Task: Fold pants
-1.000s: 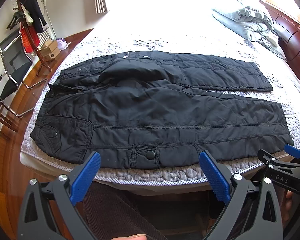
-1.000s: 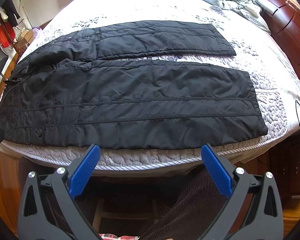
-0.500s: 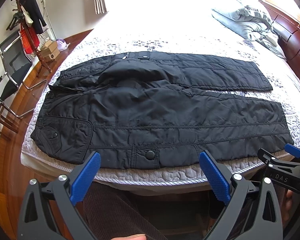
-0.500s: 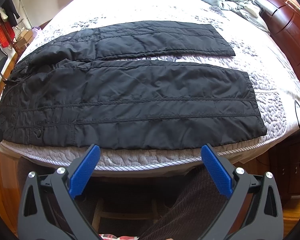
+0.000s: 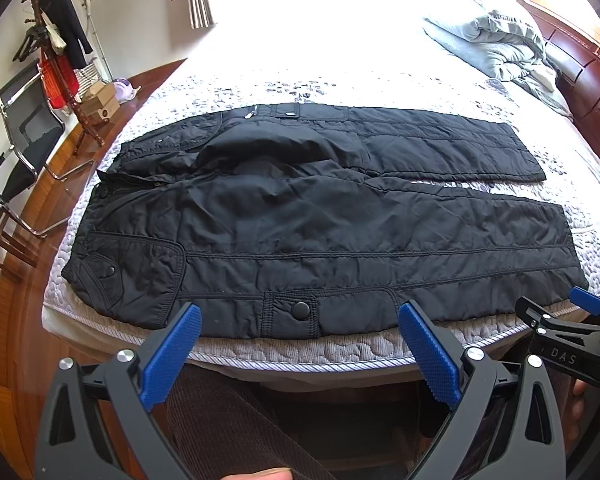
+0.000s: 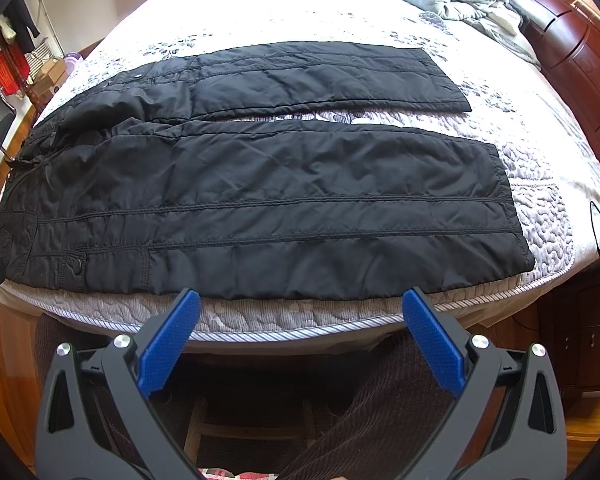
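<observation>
Black pants (image 5: 324,232) lie flat on bed (image 5: 340,348), long axis L–R, waist to the left. Left gripper (image 5: 298,344) & right gripper (image 6: 300,328) both gape wide, empty, just short of near leg's edge; left sits nearer the waist, right nearer the hem.

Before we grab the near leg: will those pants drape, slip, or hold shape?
The pants are probably floppy: wrinkles and a slumped waist suggest they'll drape. The shiny shell looks slippery, so open jaws may need a deep bite. The quilted padding looks puffy, so folds might spring back.

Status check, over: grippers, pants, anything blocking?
Left gripper open, right gripper open, both short of the bed edge. Black pants flat, unfolded, legs apart. Nothing on them.
</observation>
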### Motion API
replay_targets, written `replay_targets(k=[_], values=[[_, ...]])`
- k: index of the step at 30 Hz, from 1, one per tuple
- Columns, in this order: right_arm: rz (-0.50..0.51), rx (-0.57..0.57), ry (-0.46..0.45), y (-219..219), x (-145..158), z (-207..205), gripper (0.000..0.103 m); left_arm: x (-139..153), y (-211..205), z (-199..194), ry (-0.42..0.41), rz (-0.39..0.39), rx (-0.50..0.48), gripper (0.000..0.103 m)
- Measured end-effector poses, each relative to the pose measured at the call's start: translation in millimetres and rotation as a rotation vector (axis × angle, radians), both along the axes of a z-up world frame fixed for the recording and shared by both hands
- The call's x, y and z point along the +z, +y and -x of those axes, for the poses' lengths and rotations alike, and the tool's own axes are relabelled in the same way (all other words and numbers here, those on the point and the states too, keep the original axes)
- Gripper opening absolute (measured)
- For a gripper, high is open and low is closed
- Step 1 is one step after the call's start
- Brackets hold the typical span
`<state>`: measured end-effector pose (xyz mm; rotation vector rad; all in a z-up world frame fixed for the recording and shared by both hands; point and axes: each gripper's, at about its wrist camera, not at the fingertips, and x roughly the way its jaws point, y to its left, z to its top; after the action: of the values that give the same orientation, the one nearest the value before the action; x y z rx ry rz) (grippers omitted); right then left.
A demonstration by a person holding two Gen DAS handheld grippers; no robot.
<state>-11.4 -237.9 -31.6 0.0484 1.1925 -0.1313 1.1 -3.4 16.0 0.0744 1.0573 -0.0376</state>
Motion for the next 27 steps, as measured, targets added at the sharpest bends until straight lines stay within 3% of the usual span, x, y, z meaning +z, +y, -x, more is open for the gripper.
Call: replay_targets(k=[13, 19, 22, 24, 27], values=[[0.004, 0.003, 0.006, 1, -3, -3, 0.101, 1, 0, -4, -0.001, -0.003, -0.003, 0.100], [0.010, 0.003, -0.005, -12, -2, -18, 0.101, -6, 20, -21, 0.020, 0.107, 0.010, 0.099], [-0.015, 0.010, -0.067, -30, 11, -31, 0.101, -13, 43, -41, 0.039, 0.087, 0.063, 0.099], [0.023, 0.039, -0.124, -39, 23, -41, 0.101, -16, 63, -58, 0.042, 0.068, 0.083, 0.099], [0.231, 0.069, -0.214, -51, 42, -62, 0.101, -18, 115, -100, 0.055, 0.035, 0.150, 0.100]])
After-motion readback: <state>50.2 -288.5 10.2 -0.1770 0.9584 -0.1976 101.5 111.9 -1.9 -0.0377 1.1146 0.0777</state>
